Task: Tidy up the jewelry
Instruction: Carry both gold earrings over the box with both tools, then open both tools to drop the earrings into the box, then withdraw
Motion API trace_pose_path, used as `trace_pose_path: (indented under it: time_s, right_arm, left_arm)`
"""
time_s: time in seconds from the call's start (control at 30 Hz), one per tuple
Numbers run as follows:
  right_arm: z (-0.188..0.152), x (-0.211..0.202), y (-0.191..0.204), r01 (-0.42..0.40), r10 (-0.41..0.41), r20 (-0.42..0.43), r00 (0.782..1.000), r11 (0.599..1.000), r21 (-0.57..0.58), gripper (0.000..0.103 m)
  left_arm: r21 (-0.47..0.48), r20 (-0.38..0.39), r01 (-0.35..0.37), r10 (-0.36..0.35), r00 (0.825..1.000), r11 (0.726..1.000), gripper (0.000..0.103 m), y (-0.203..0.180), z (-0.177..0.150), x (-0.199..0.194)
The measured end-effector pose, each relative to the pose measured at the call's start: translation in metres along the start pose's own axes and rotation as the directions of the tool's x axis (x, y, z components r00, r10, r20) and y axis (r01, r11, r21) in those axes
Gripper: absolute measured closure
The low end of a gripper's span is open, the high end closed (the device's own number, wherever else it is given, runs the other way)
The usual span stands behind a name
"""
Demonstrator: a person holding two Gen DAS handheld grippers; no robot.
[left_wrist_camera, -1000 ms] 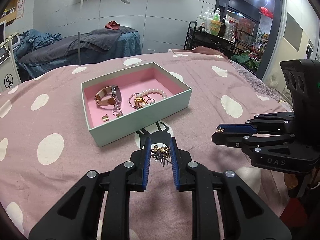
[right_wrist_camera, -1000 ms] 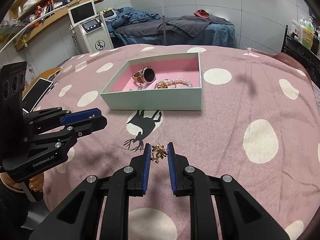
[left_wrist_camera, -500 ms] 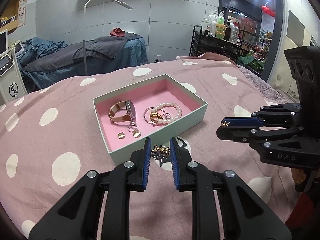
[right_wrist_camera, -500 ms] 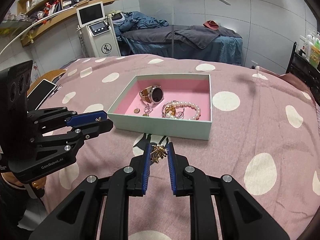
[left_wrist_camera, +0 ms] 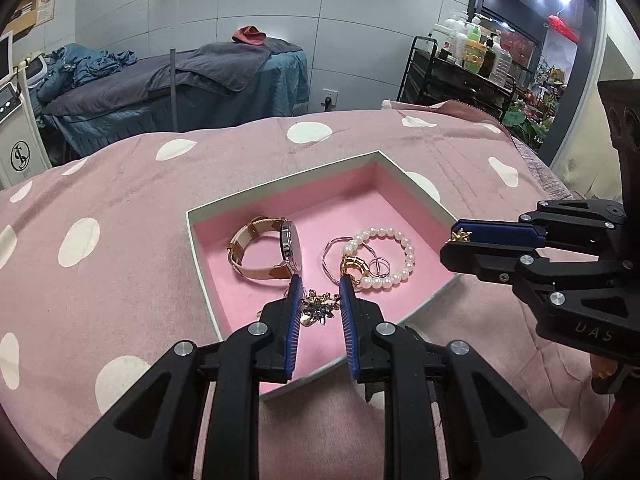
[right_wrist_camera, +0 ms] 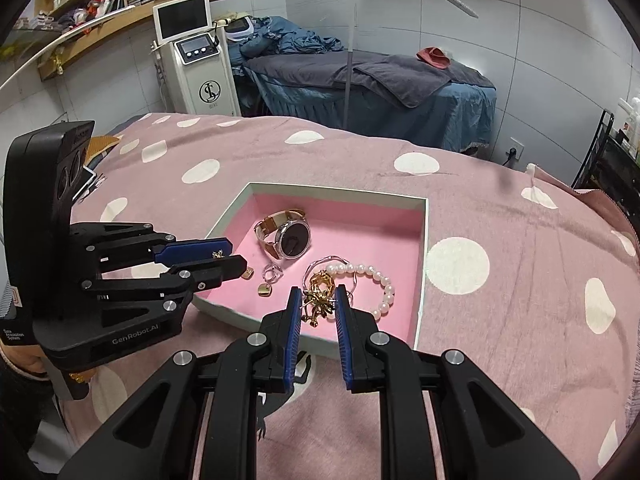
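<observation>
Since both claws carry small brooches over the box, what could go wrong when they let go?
The left claw holds a blue snowflake brooch just inside the box's near wall; released there, it may land on the small gold pendant. The right claw holds a gold brooch above the gold ring and pearl bracelet; dropped there, its prongs could tangle with them.

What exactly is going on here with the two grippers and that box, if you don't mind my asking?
A person is tidying jewelry with two handheld grippers. The left gripper is shut on a small blue and gold brooch, and the right gripper is shut on a gold one. Both hang over the near edge of the open pink-lined box, which already holds a watch, a pearl bracelet and smaller pieces.
</observation>
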State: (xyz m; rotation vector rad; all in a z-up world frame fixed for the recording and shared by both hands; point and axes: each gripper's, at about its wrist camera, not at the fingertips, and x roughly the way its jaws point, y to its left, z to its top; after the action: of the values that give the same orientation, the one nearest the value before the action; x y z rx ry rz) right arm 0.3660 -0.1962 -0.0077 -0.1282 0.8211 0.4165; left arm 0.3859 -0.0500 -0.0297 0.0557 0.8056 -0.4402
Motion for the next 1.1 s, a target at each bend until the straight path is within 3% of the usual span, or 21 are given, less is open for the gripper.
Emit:
trace_pose_path:
  time_s: [0.5,1.1]
  right_arm:
    - [0.015,0.06,-0.007,0.067,-0.072,-0.121,0.99,0.997,-0.046,0.087]
    - [0.006,0.073,-0.013,0.099,-0.104,-0.132,0.986,0.994,-0.049,0.086]
  left_arm:
    - [0.053,-0.083,-0.005,0.009,0.997,0.999,0.084,-0.001,0.009,0.043]
    - [0.097,-0.084,-0.054,0.062,0.995,0.994,0.082,-0.004,0.002,0.049]
